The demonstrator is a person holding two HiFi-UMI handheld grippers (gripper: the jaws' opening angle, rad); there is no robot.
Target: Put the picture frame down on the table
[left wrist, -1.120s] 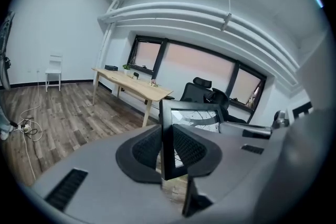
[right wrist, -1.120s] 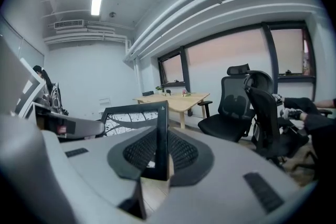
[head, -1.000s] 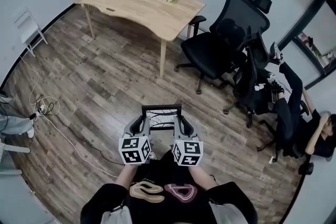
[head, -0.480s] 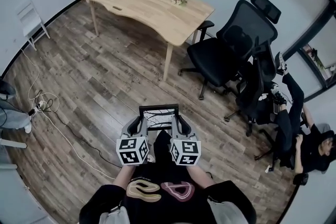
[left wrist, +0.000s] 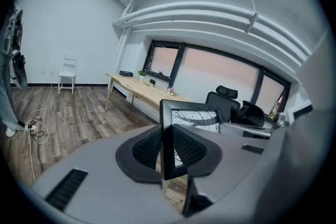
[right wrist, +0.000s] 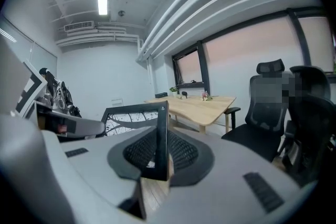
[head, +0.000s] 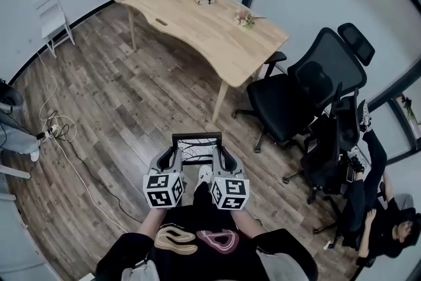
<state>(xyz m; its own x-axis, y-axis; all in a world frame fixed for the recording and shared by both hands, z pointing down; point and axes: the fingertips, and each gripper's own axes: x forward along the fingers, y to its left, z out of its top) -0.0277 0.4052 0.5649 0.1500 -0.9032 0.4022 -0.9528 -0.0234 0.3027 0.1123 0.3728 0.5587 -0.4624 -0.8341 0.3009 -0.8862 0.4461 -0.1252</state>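
The picture frame [head: 196, 147] is a thin, square-cornered black rim around a white print of dark branching lines. It is held upright in the air before the person, over the floor [head: 112, 108] and well short of the counter [head: 217, 36]. The left gripper [left wrist: 167, 150] clamps its left edge and the right gripper [right wrist: 157, 153] its right edge, with dark meshed fingers [left wrist: 144, 148] pressed on the rim. The counter is pale wood with rounded corners, the floor is grey-brown plank, and black mesh office chairs [head: 293, 99] stand beside the counter.
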